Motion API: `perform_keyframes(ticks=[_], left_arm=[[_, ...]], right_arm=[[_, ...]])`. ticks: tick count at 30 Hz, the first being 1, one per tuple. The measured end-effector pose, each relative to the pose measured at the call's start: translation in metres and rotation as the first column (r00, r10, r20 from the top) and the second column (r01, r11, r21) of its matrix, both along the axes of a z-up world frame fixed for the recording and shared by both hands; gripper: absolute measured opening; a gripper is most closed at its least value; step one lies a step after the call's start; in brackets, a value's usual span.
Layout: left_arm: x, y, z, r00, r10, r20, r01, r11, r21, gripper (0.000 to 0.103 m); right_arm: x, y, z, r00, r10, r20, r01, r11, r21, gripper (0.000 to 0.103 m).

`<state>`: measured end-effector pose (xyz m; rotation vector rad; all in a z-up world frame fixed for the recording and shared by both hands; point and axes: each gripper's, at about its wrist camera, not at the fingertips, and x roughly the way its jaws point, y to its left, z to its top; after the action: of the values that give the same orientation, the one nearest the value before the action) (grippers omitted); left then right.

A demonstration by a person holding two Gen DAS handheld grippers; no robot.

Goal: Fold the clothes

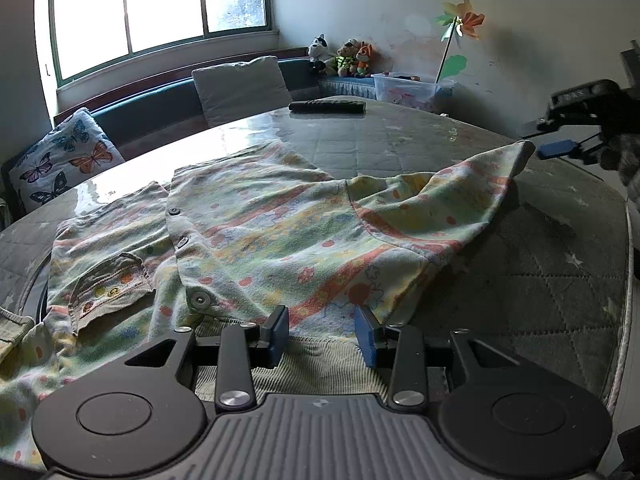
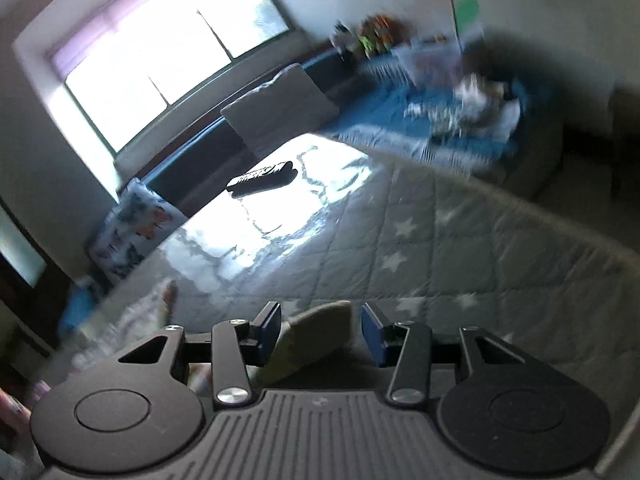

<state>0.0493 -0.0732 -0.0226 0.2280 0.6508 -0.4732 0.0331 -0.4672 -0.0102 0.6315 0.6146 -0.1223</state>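
Left wrist view: the left gripper [image 1: 322,330] sits low at the bottom centre, pointing down over the near edge of the shirt [image 1: 256,236]. Its two blue pads stand partly apart with cloth lying under and between them; neither pad visibly presses on it.

The shirt is a pale printed button-up spread across the middle of the round table [image 1: 540,280], which carries a quilted cover with stars. Three buttons show in a row down its front, and one ribbed pocket [image 1: 110,284] lies at lower left.

One corner of the shirt is lifted toward the right edge of the frame, where the right gripper [image 1: 550,138] reaches in from the side, level with that raised tip. Whether the tip is pinched cannot be told from here.

One dark remote [image 1: 327,106] lies on the far side of the table. Behind it are two cushions: a plain one [image 1: 242,88] and a butterfly one [image 1: 66,158] at left. Three plush toys [image 1: 344,58] sit in the upper centre beside one pinwheel [image 1: 464,20] and one clear bin [image 1: 412,90].

Right wrist view: the picture is blurred and tilted. The right gripper [image 2: 320,334] has its pads partly apart, with a fold of greenish cloth [image 2: 316,336] between them; a grip cannot be confirmed. The remote [image 2: 262,178] and the window [image 2: 160,52] show above.
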Motion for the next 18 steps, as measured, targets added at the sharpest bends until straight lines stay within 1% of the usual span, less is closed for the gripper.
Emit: perform_keyframes(ticks=[2,3,5,6,7,8,9,10,12,14,17,18], left_arm=[[0.000,0.000,0.000,1.000,0.000,0.000,0.000,1.000,0.000,0.040],[0.000,0.000,0.000,1.000,0.000,0.001,0.000,1.000,0.000,0.040],[0.000,0.000,0.000,1.000,0.000,0.001,0.000,1.000,-0.001,0.040],[0.000,0.000,0.000,1.000,0.000,0.002,0.000,1.000,-0.001,0.040],[0.000,0.000,0.000,1.000,0.000,0.002,0.000,1.000,-0.002,0.040],[0.000,0.000,-0.001,1.000,-0.001,0.003,0.001,1.000,-0.001,0.040],[0.000,0.000,-0.001,1.000,-0.002,0.003,0.002,1.000,-0.001,0.040],[0.000,0.000,-0.001,1.000,-0.002,0.003,0.002,1.000,-0.001,0.040],[0.000,0.000,-0.001,1.000,-0.002,0.003,0.002,1.000,-0.001,0.040],[0.000,0.000,-0.001,1.000,-0.002,0.003,0.002,1.000,-0.001,0.041],[-0.001,-0.001,0.000,1.000,-0.001,0.004,0.001,1.000,0.000,0.041],[-0.001,-0.001,0.000,1.000,0.000,0.004,0.000,1.000,-0.001,0.041]], right_arm=[[0.008,-0.008,-0.007,1.000,-0.009,-0.014,0.010,0.998,0.069,0.043],[0.012,-0.012,-0.011,1.000,-0.013,-0.021,0.015,0.995,0.104,0.040],[0.020,-0.016,-0.024,0.997,-0.021,-0.078,0.031,0.991,0.131,0.035],[0.020,-0.018,-0.030,0.995,-0.016,-0.099,0.030,0.989,0.146,0.026],[0.020,-0.019,-0.033,0.994,-0.006,-0.107,0.024,0.986,0.164,0.021],[0.019,-0.019,-0.036,0.994,0.004,-0.110,0.017,0.983,0.183,0.020],[0.017,-0.018,-0.037,0.994,0.012,-0.108,0.008,0.982,0.190,0.014],[0.017,-0.017,-0.034,0.995,0.021,-0.098,-0.002,0.983,0.186,0.012],[0.016,-0.012,-0.024,0.998,0.039,-0.053,-0.030,0.986,0.163,0.010],[0.016,-0.006,-0.007,0.998,0.053,0.018,-0.055,0.990,0.129,0.010],[0.010,0.001,0.018,0.985,0.069,0.159,-0.079,0.995,0.055,0.009],[0.007,0.003,0.022,0.980,0.071,0.184,-0.076,0.997,0.022,0.010]])
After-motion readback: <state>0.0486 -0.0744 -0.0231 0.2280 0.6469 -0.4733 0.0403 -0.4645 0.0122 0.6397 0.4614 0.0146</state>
